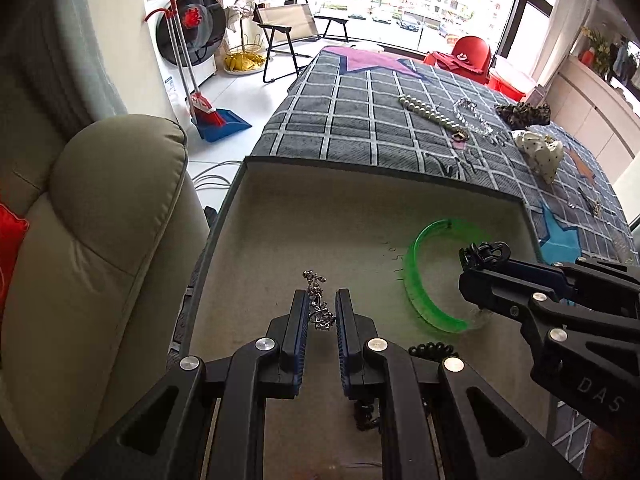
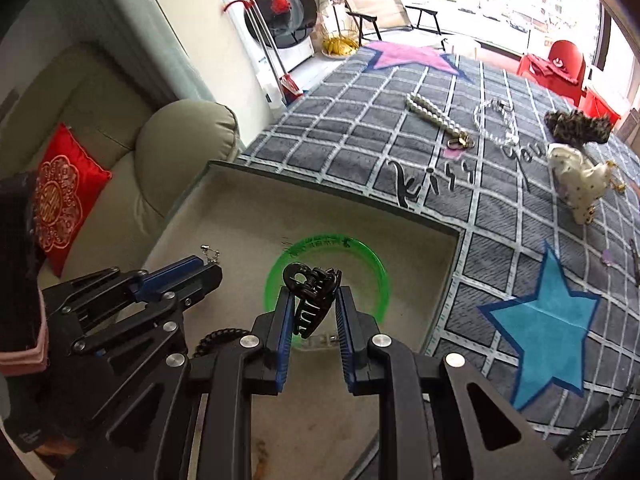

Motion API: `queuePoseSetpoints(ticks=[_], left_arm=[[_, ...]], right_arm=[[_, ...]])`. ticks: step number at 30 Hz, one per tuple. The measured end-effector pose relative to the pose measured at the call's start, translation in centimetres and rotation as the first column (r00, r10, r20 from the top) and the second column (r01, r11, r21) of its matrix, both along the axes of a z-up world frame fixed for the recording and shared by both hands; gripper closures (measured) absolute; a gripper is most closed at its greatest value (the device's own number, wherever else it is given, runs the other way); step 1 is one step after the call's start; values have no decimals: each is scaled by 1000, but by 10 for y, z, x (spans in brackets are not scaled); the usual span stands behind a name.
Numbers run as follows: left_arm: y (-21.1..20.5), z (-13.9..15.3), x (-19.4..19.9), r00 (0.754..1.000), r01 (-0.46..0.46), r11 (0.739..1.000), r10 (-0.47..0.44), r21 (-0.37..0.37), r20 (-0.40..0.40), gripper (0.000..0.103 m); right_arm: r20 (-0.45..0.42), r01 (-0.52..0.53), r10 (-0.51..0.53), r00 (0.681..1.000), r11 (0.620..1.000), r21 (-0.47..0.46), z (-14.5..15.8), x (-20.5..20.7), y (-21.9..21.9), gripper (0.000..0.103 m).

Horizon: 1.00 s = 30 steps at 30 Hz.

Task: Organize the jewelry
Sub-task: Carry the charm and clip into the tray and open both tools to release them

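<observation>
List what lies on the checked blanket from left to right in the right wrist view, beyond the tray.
Pearl necklace → clear bead bracelet → leopard-print scrunchie. The white dotted scrunchie sits below the leopard one, so its place in the order is unclear.

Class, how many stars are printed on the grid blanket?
3: a pink star at the far end, a blue star beside the box, an orange star, partly hidden. More may be out of view.
</observation>
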<state>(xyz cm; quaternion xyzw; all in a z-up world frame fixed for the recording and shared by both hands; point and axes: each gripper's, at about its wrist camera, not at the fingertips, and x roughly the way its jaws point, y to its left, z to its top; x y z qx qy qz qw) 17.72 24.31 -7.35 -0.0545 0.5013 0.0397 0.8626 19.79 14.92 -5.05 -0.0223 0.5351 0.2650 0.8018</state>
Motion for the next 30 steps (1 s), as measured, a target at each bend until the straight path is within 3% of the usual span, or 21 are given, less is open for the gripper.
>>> queuePoseSetpoints(ticks=[15, 16, 20, 30], left_arm=[[-1, -3, 3, 1000, -16, 1000, 16, 23, -18, 87], [-1, -3, 3, 1000, -16, 1000, 16, 25, -19, 87], [-3, -4, 3, 1000, -20, 999, 21, 36, -24, 87], [-7, -1, -1, 999, -23, 996, 25, 90, -26, 87]], right_arm=[[-51, 6, -5, 999, 1000, 14, -12, 8, 2, 80], [-55, 7, -6, 998, 1000, 19, -12, 8, 1, 78], [-55, 29, -26, 998, 998, 63, -4, 9, -6, 54], [-5, 71, -71, 997, 990, 119, 26, -16, -34, 53]])
